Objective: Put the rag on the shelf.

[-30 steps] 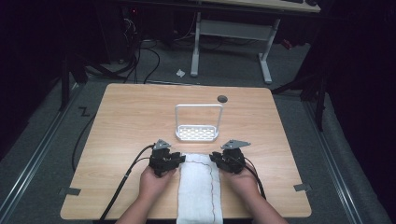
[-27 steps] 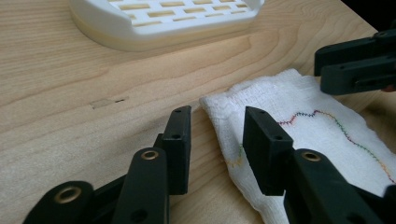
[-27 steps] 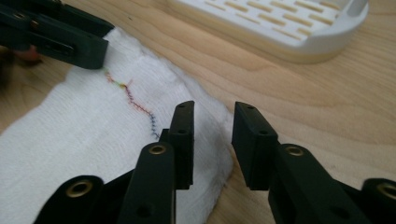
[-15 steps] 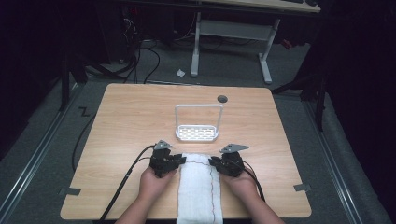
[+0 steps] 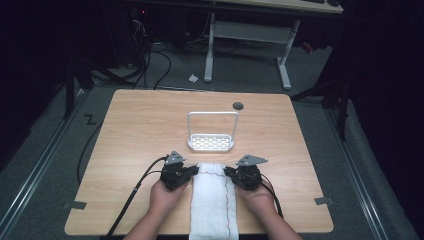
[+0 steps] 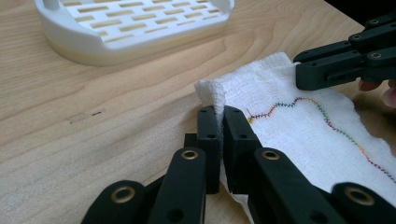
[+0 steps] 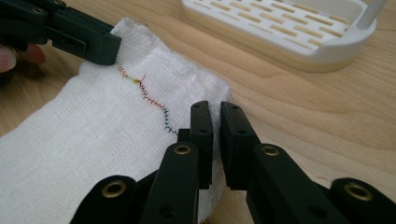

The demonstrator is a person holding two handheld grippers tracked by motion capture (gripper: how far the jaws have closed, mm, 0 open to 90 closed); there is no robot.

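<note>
A white gauze cloth (image 5: pixel 214 200) with a wavy line of rainbow stitching lies as a long folded strip on the pale wooden counter (image 5: pixel 140 130), running from its near edge toward the middle. Its far end stops just short of the white slotted plastic tray with a hoop handle (image 5: pixel 211 142).

The left hand-held gripper (image 5: pixel 192 170) is clenched on the cloth's far left corner; its own view shows that corner (image 6: pixel 211 92) puckered up between the closed jaws. The right hand-held gripper (image 5: pixel 229 172) sits at the far right corner. Its jaws are nearly together over the cloth's edge (image 7: pixel 215 93), with a thin gap between the tips, so it looks to be grasping the cloth, though the bite is hard to confirm.

The main risk, as I judge it, is an uneven lift. If the right side holds only one layer or a sliver of edge, the gauze could slip free and the fold fall open. Pulling the corners apart could also stretch the loose weave. Moving forward low could catch the tray and push it.

The high view gives the layout: both hands, the whole strip, the tray beyond. The gripper views add the weave, the stitching colours and how each corner sits in the jaws.
</note>
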